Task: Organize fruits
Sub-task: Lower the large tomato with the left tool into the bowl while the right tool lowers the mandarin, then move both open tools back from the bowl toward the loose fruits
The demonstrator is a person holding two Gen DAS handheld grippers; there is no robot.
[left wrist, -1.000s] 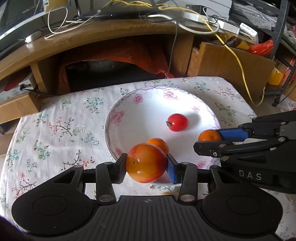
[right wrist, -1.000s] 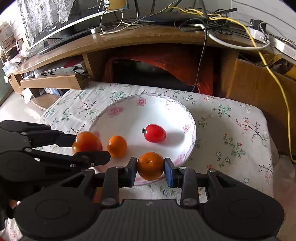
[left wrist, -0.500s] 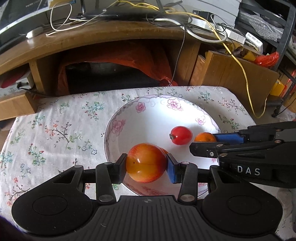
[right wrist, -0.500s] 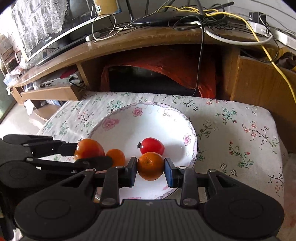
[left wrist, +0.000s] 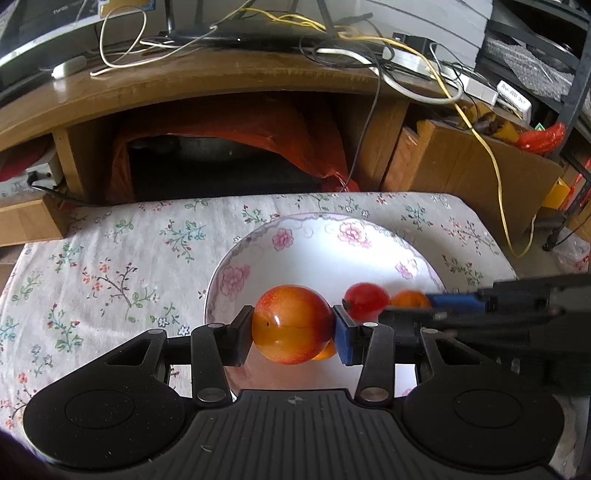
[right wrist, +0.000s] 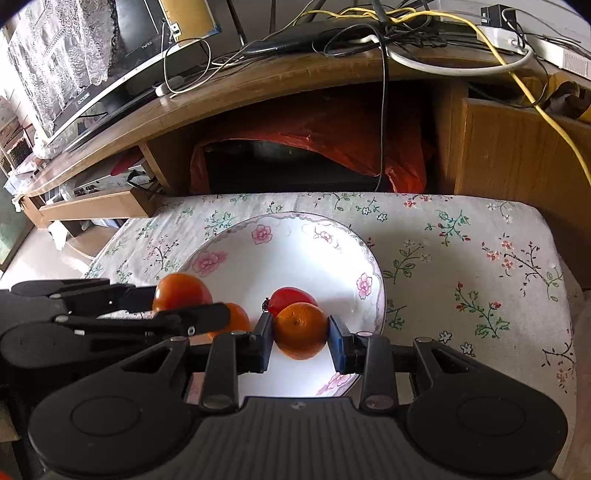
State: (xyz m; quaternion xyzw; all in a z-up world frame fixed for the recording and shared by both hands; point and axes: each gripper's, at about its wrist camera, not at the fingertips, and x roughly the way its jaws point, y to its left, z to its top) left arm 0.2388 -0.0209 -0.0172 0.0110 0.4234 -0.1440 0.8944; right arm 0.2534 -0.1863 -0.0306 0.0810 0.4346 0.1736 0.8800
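Plate nearer, tomato, small orange inside

- A plate lies on the cloth-covered table, nearer the table's left edge than its right.
- A tomato lies in the plate, near its middle.
- A small orange lies in the plate to the left of the tomato.
- A wooden cabinet stands behind the table's far edge, with cables lying on its top.
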